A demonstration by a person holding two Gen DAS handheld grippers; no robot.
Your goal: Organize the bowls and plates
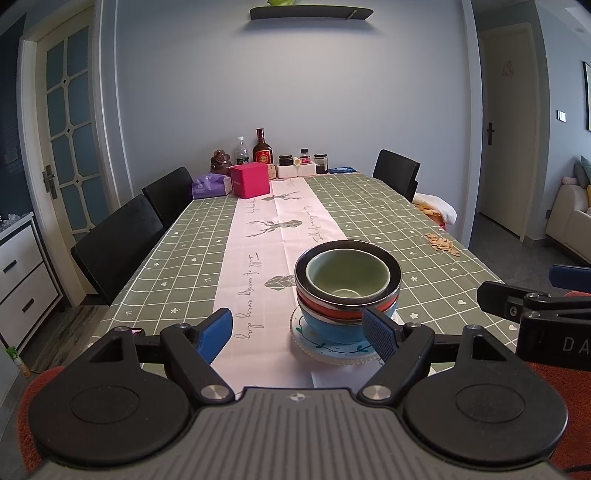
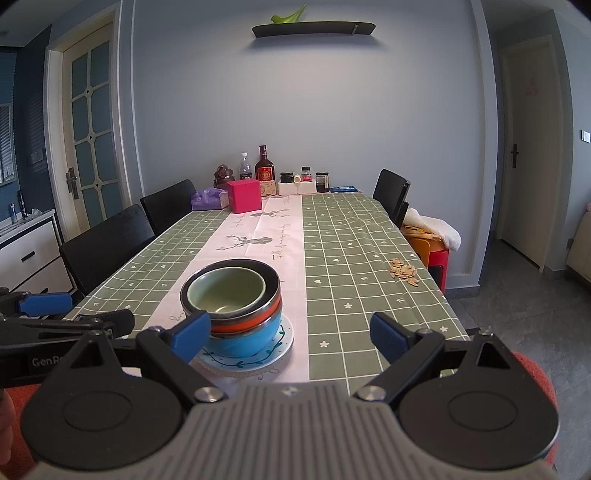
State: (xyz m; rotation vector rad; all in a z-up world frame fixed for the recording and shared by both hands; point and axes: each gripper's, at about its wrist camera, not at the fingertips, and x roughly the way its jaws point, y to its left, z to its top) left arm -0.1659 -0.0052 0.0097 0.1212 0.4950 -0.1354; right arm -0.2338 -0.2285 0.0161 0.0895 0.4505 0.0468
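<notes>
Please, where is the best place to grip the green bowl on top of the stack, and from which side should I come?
Probably the green bowl's near rim, taken from above: it sits nested in the black-rimmed bowl, so only its lip is free. One finger goes inside, one outside. The open left gripper looks closest.

A pale blue-grey wall closes off the far end of the room, with a dark floating shelf mounted high on it. To the left is a white door with frosted glass panes; to the right, a plain cream door. Black chairs line the long worktop's left side, another stands at the far right. The floor is grey tile, in soft daylight.
</notes>
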